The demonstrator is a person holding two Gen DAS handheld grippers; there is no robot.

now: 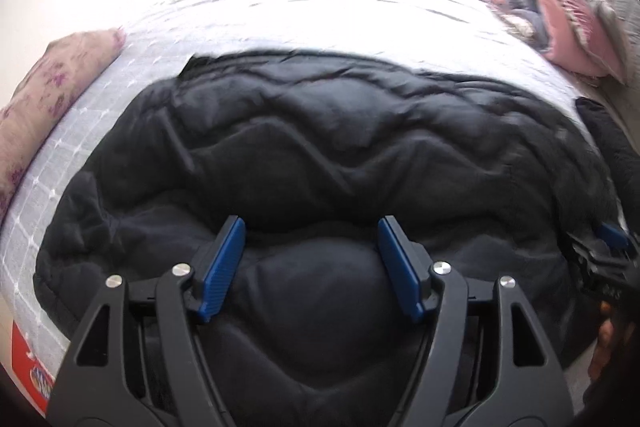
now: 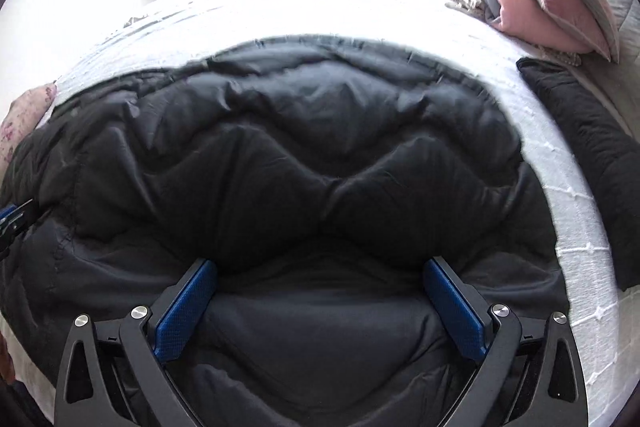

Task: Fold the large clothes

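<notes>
I'm over a bed (image 2: pixel 576 259) dressed in a white cover with a stitched grid, a curtained window on the far wall washing out the far half. At the left edge lies a beige pillow with purple flowers (image 1: pixel 52 95). The black quilted jacket (image 1: pixel 320 155) lies spread across the near middle of the bed, puffy, with wavy stitched channels and a matte, slippery-looking shell. My left gripper (image 1: pixel 312 259) hovers just above its near part, jaws spread wide, holding nothing; the right gripper (image 2: pixel 320 303) does the same further right, also wide apart and empty. At the right, a second dark garment (image 2: pixel 584 147) lies beside the jacket, and far right sits a heap of pink and grey bedding (image 2: pixel 532 11). My worry is the padding: I judge that a pinch on a bulging panel could catch only the top shell, which may slide out, or the fold may spring back. Uneven grips on the two sides would skew the fold, and the right side could snag the neighbouring garment.
</notes>
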